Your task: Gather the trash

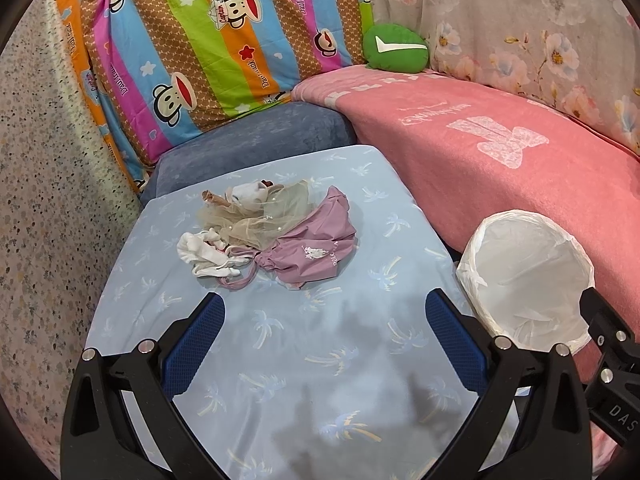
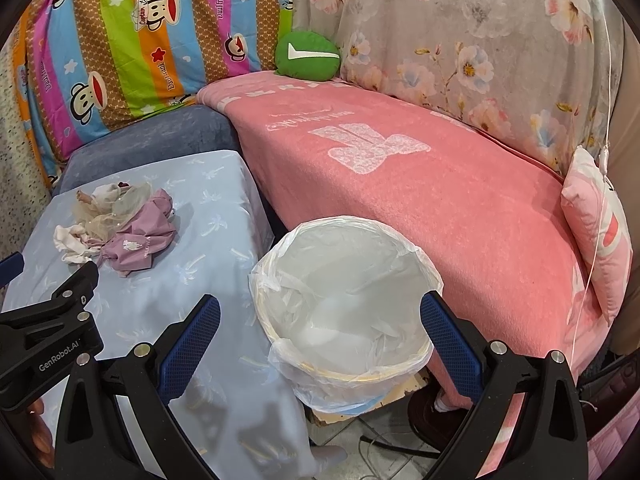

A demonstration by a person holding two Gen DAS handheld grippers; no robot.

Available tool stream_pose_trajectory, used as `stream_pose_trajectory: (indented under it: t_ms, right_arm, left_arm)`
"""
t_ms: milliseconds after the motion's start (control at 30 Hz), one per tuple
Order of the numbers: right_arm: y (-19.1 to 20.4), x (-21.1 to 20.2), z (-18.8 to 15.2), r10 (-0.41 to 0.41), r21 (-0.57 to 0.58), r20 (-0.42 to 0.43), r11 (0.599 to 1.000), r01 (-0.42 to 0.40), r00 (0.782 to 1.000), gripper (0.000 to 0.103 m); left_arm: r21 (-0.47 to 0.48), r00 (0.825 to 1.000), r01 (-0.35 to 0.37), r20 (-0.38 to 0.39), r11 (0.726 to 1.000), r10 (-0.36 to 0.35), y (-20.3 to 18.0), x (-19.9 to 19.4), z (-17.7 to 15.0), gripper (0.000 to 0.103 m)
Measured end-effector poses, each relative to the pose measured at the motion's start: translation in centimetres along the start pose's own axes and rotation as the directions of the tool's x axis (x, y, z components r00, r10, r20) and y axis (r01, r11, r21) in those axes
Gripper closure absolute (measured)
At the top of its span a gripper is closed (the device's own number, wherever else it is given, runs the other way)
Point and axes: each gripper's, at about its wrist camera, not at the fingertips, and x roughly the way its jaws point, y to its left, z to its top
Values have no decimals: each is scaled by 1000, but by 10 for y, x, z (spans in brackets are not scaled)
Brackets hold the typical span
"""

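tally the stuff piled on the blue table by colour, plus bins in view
Purple, drawstring pouch: 1
White, crumpled cloth: 1
Beige, sheer netting: 1
White-lined bin: 1
Total: 4
A small white piece at the back of the pile may be separate; cannot tell. Both sets of jaws are open and empty.

Worktop cover: smooth cloth, slight sheen. Bin liner: thin translucent plastic, crinkled, glossy. Mauve pouch: matt fabric, creased. Veil scrap: sheer netting. Pink blanket: fuzzy, matt. Left hand-held gripper: matt black plastic, textured blue pads.
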Motion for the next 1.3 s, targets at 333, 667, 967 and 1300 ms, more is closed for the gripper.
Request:
stream_pose_trajectory:
  t_ms: [333, 667, 967, 1300]
  right_arm:
    - [9, -2, 4, -2, -8, 12, 1000, 2, 1000, 6]
    - [12, 0, 6, -3, -3, 14, 1000, 3, 1000, 6]
    - [23, 4, 11, -6, 1, 21, 1000, 6, 1000, 6]
    - [46, 13, 15, 20, -9, 30, 1000, -20, 999, 6]
  left_arm:
    - [-10, 1000, 13, -4, 1000, -13, 8, 3, -3, 7]
    - [-15, 999, 41, -14, 999, -41, 16, 10, -5, 7]
    - [-20, 997, 72, -21, 997, -72, 25, 17, -5, 7]
    - [-50, 995, 83, -52, 995, -85, 50, 36, -2, 7]
